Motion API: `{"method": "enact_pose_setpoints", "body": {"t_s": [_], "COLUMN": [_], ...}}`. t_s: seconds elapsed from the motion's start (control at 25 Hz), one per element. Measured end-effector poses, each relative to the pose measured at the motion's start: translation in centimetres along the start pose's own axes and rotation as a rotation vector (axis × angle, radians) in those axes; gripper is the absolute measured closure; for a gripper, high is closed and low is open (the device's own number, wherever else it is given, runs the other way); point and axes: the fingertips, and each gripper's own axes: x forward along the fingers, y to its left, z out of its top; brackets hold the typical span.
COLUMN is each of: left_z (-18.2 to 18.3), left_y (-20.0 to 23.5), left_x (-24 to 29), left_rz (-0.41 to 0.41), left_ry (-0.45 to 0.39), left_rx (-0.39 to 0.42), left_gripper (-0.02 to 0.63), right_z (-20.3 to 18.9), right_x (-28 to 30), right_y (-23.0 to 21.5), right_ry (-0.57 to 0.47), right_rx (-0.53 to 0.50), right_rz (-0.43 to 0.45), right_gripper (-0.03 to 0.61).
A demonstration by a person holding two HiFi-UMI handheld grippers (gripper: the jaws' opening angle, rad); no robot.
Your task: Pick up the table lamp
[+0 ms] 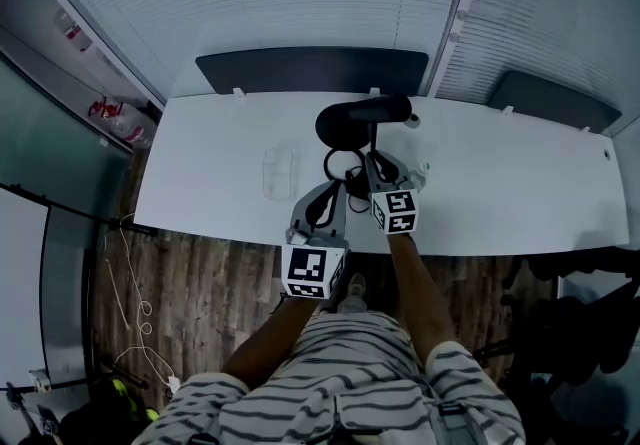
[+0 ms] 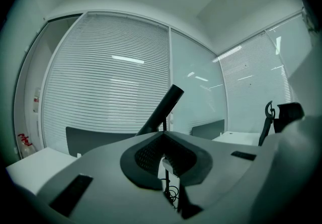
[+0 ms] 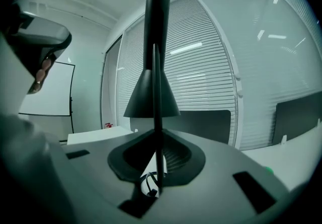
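1. Lamp (image 1: 365, 118): matt black, with a cone shade on a thin straight stem. It stands near the middle of the smooth white table (image 1: 200, 183), with a looped black cord (image 1: 335, 165) at its foot.
2. Right gripper (image 1: 372, 161): smooth grey jaws with dark ribbed pads are drawn in tight on the lamp's stem (image 3: 157, 117). The stem runs upright through the narrow gap between them, and the shade flares above the jaws.
3. Left gripper (image 1: 340, 183): the jaws are almost together, leaving only a slit, and grip nothing. The lamp stands just beyond its tips, and the cord shows through the slit.
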Motion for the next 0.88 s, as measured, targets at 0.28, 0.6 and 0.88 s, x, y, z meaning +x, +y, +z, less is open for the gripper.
{"method": "enact_pose_setpoints", "body": {"t_s": [0.28, 0.6, 0.88], "left_z": [-1.4, -1.9, -1.9], "left_y": [0.3, 1.0, 1.5], "left_x": [0.5, 0.7, 0.9], "left_rz": [0.000, 0.013, 0.019], "left_ry": [0.033, 0.043, 0.039], "left_rx": [-0.001, -0.008, -0.015], "left_gripper": [0.609, 0.611, 0.609], "right_z": [0.2, 2.3, 4.6], "right_x": [0.5, 0.7, -0.8], "right_y": [0.0, 0.0, 1.0], "right_ry": [0.018, 0.021, 0.024], "right_rx": [0.016, 0.039, 0.047], "right_rz": [0.008, -0.013, -0.034], "right_gripper": [0.534, 0.535, 0.535]}}
